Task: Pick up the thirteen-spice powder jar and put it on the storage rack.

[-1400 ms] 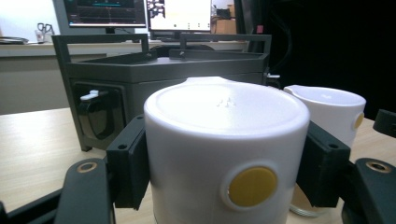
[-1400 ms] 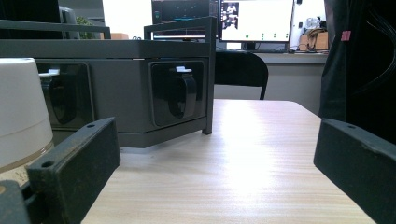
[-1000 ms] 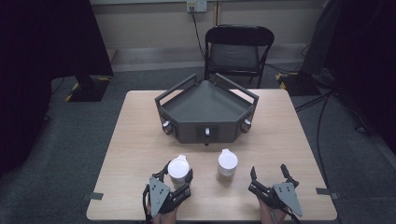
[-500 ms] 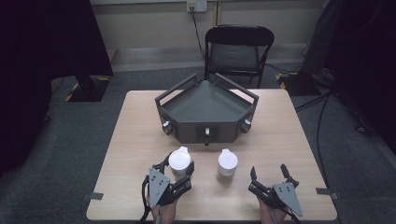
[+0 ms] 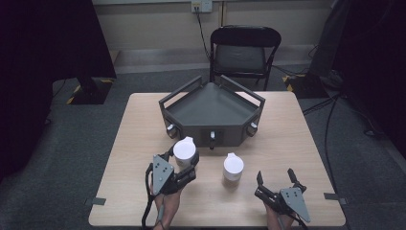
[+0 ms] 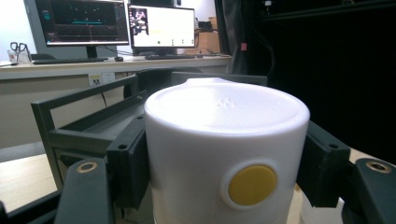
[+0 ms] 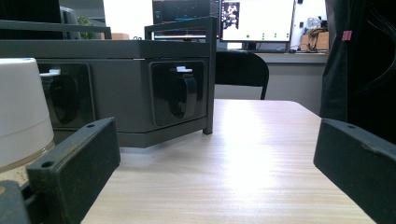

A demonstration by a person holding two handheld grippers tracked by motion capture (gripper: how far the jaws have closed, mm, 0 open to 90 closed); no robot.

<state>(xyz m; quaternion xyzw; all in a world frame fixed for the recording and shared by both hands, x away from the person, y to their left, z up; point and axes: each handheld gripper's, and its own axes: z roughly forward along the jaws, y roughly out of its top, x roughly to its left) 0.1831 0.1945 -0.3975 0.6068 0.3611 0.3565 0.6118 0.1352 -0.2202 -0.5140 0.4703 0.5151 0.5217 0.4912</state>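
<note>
A white lidded cup (image 6: 219,140) with a yellow round dot on its side sits between the jaws of my left gripper (image 6: 226,158), and both black pads press its sides. In the high view this cup (image 5: 184,149) is held by the left gripper (image 5: 182,157) just in front of the dark grey angular rack (image 5: 210,112). A second white cup (image 5: 233,166) stands on the table to its right. My right gripper (image 5: 275,176) rests near the table's front edge, open and holding nothing. In the right gripper view, that gripper (image 7: 215,163) faces the rack (image 7: 116,88), with the second cup (image 7: 18,112) at far left.
The light wooden table (image 5: 297,129) has bare room on both sides of the rack. A black chair (image 5: 245,50) stands behind the table. Cables (image 5: 330,120) run over the grey floor at right. Monitors (image 6: 116,23) sit on a desk in the background.
My left gripper has carried its white cup away from the front edge, towards the rack. The right gripper and the second cup have stayed in place.
</note>
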